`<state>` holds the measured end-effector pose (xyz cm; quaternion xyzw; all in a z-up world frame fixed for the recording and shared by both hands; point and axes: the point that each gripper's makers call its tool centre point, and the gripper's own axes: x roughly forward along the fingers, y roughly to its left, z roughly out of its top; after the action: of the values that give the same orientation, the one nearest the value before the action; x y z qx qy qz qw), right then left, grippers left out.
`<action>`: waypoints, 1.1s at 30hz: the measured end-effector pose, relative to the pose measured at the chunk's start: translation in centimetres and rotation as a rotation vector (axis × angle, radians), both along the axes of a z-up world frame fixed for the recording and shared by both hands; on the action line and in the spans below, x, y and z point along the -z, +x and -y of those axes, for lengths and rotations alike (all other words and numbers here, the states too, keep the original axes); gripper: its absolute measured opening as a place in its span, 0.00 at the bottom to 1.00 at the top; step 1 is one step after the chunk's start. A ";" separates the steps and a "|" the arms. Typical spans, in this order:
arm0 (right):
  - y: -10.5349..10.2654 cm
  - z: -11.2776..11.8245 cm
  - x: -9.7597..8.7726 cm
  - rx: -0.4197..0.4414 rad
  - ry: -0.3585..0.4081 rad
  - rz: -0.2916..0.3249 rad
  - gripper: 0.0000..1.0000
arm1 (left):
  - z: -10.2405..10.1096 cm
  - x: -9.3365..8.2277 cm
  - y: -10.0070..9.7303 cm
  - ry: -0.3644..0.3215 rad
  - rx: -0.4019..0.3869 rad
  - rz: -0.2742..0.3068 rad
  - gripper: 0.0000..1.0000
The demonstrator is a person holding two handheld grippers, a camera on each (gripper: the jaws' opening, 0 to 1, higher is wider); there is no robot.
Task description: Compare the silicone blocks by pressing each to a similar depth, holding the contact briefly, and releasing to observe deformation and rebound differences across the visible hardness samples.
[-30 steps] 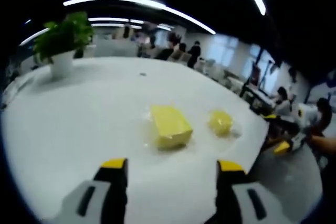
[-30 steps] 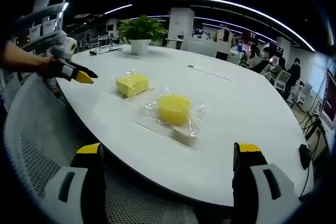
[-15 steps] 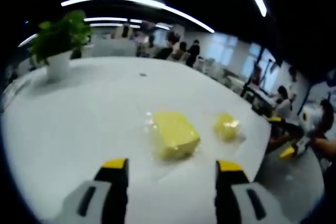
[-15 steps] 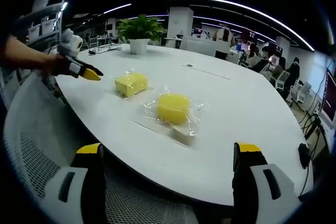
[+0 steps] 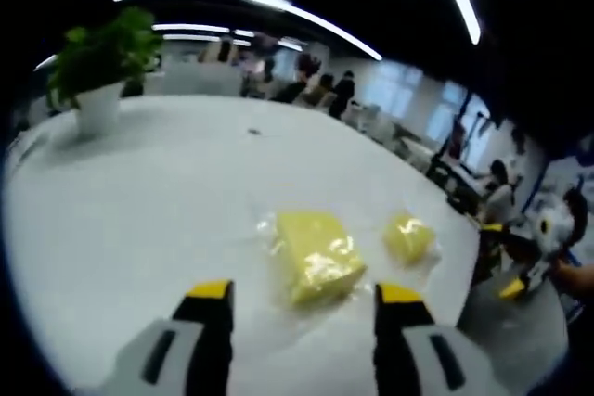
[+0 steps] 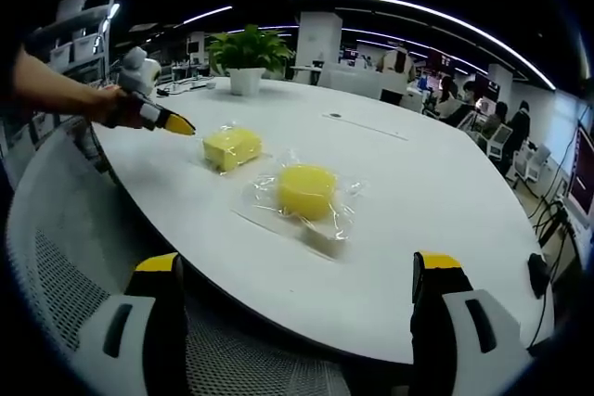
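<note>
Left gripper (image 5: 302, 296) jaws spread, yellow tips low over the white table (image 5: 139, 210). Rectangular silicone block (image 5: 318, 255) in clear wrap lies just ahead, between the fingers' lines, not touched. Smaller round silicone block (image 5: 409, 236) sits to its right, apart. Potted plant (image 5: 97, 71) far left.

Right gripper (image 6: 297, 274) jaws spread wide off the table's near edge above a mesh chair (image 6: 65, 257); both blocks well ahead.

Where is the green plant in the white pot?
In the right gripper view, the green plant in a white pot stands at the far side of the white table, beyond the rectangular yellow silicone block.
</note>
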<state>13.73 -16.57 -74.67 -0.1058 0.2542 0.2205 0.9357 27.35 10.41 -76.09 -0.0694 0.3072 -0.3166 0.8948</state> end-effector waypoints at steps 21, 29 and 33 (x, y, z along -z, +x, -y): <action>0.1 0.2 0.1 0.007 -0.002 -0.004 0.96 | 1.8 1.1 3.3 -0.026 0.028 -0.055 0.56; 0.1 0.2 0.2 0.007 -0.004 -0.008 0.96 | 2.6 1.4 5.1 -0.067 0.002 -0.085 0.53; 0.0 0.1 0.2 0.007 -0.007 -0.014 0.96 | 3.0 1.2 5.9 -0.062 0.003 -0.083 0.53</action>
<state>13.78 -16.72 -74.91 -0.1064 0.2618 0.2169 0.9344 33.28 7.43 -77.27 -0.1098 0.3342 -0.3241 0.8782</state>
